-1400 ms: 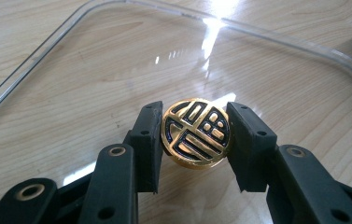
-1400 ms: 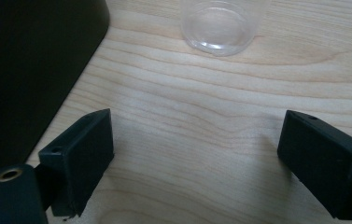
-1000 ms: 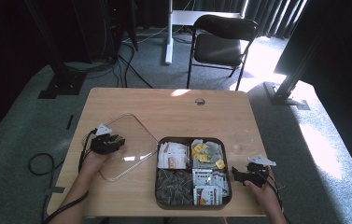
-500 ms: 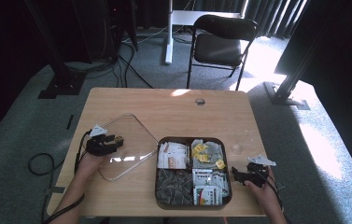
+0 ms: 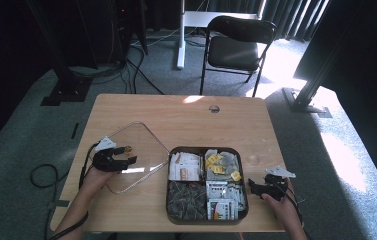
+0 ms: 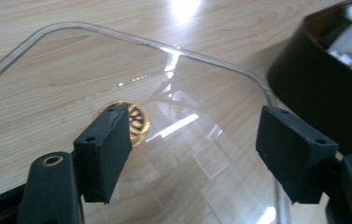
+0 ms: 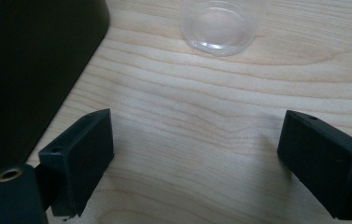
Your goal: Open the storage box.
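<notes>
A clear, rounded-square lid (image 5: 143,145) lies flat on the left of the wooden table (image 5: 186,115), with a small gold knob (image 6: 137,121) at its middle. My left gripper (image 5: 130,154) hovers low over the lid, open; the knob sits just beyond its left pad (image 6: 106,149), and nothing is between the jaws. A black four-compartment tray (image 5: 207,149) holds white, yellow and green-printed packets and dark bits. My right gripper (image 5: 252,187) rests open over bare wood just right of the tray (image 7: 29,70).
A small clear cup (image 5: 253,160) stands on the table right of the tray, ahead of the right gripper (image 7: 201,158) and seen as a clear cup (image 7: 220,21) there. A folding chair (image 5: 238,47) stands beyond the far edge.
My left gripper has drifted slightly left and toward the near edge over the lid. The right gripper, lid and tray have stayed put.
</notes>
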